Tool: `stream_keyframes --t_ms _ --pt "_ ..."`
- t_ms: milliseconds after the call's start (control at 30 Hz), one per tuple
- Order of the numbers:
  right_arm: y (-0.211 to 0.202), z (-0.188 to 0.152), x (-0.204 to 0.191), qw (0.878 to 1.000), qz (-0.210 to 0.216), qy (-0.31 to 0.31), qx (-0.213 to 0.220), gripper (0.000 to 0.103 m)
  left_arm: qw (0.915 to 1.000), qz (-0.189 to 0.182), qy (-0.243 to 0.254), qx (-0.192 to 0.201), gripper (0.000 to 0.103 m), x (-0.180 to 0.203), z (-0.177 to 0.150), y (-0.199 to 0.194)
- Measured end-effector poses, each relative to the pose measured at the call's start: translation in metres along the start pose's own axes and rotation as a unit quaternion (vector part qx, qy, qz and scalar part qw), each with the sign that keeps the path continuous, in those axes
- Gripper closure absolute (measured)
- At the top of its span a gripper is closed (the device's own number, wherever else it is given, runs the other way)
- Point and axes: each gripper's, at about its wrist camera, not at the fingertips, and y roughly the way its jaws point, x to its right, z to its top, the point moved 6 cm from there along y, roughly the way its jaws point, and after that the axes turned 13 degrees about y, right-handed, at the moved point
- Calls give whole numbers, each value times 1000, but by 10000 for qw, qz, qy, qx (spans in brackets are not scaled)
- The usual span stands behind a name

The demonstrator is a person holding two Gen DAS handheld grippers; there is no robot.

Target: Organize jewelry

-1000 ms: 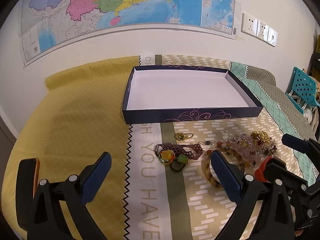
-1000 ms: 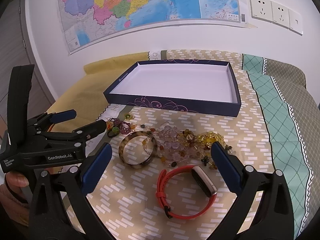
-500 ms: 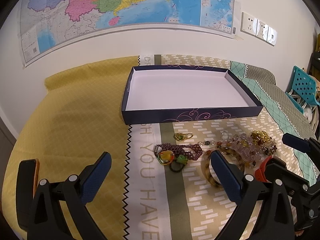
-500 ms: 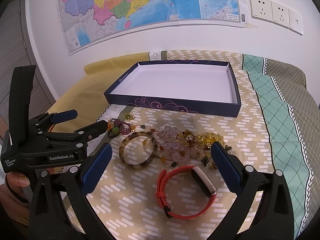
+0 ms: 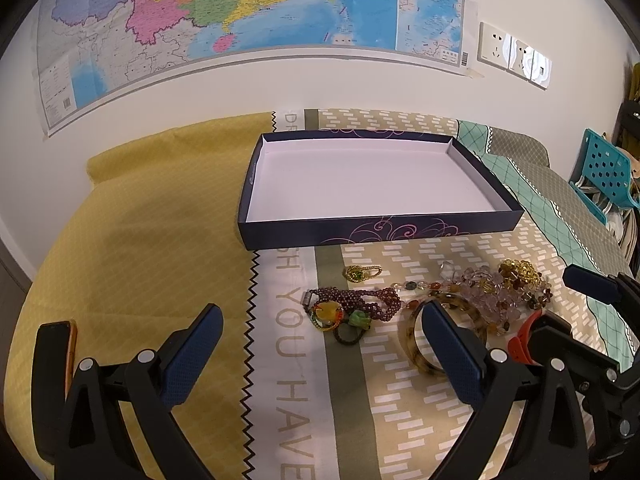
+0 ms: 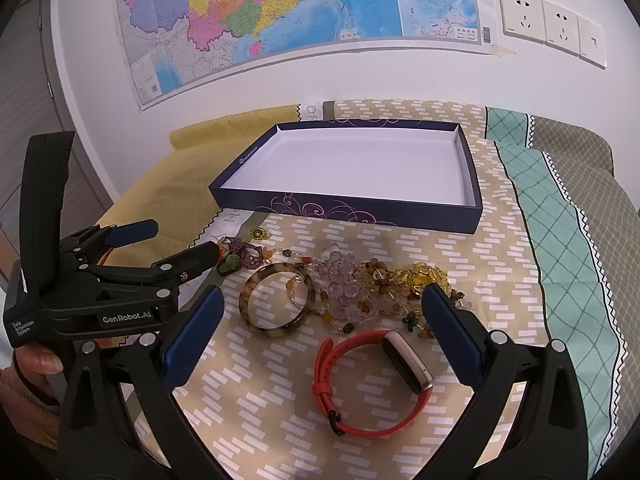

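An empty navy tray (image 5: 380, 234) with a white inside lies on the bed, its front wall (image 6: 348, 210) facing me. Before it lies loose jewelry: a purple bead bracelet (image 5: 360, 298), a small gold-green brooch (image 5: 360, 273), a tortoiseshell bangle (image 6: 276, 330), pale crystal beads (image 6: 344, 280), yellow beads (image 6: 420, 276) and a red watch (image 6: 408, 364). My left gripper (image 5: 320, 312) hovers open, low over the purple bracelet. My right gripper (image 6: 322, 294) stands open above the bangle and watch. Neither holds anything.
A patterned bedspread (image 5: 352, 420) and a yellow cloth (image 5: 140, 260) cover the bed. A phone (image 5: 54, 356) lies at the left edge. Behind the bed are a wall map (image 5: 240, 8) and sockets (image 6: 552, 24); a teal chair (image 5: 604, 172) stands to the right. A hand (image 6: 36, 360) holds the left gripper.
Both views have barely shifted. The grippers stay open and no piece of jewelry has moved.
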Motion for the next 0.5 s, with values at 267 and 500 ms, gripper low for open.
stream_keyframes --t_ms 267,500 --pt "-1 -1 1 10000 -13 28 4 6 10000 -23 17 -3 7 3 -1 0" --pt "-3 -3 4 10000 -38 47 -5 6 9999 -73 76 -24 7 8 -2 1"
